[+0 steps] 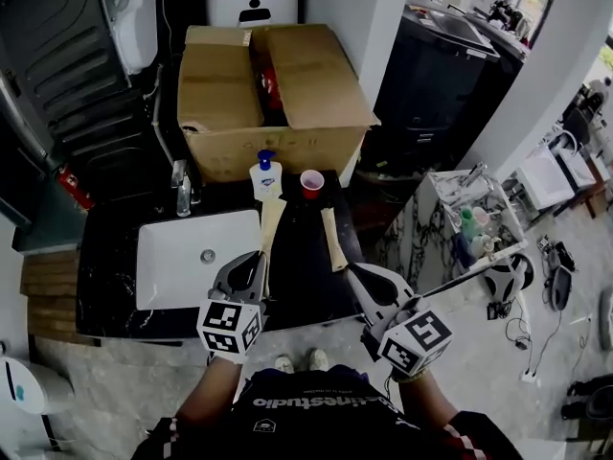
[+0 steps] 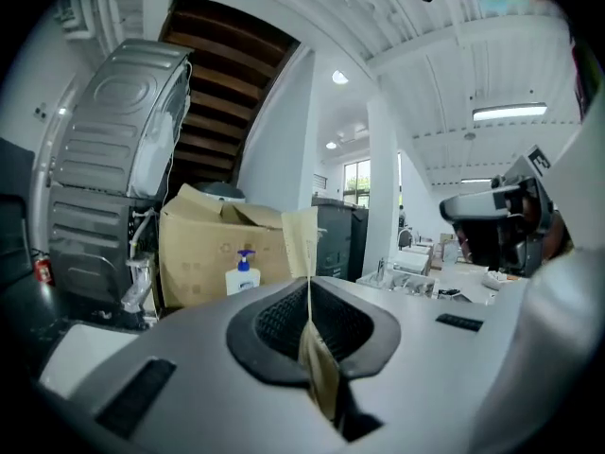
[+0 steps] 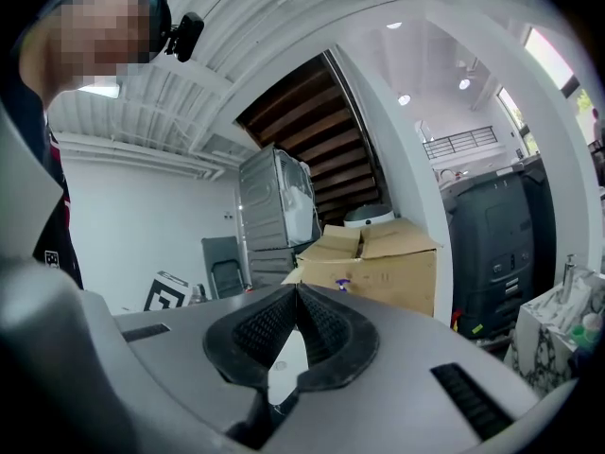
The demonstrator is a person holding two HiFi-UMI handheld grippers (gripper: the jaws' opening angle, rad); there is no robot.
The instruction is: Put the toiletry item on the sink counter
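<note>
Looks like the placing step is done. Pump bottle upright at back of surface, just beside red cup. Left tool and right tool closed, empty. Next: back off without bumping either.

Two grippers are in view: one left gripper and one right gripper, each with one marker cube, so two cubes. There is one table with one sink and one faucet. On it stand one pump bottle and one red cup. Behind them is one cardboard box, and behind that one white device.
</note>
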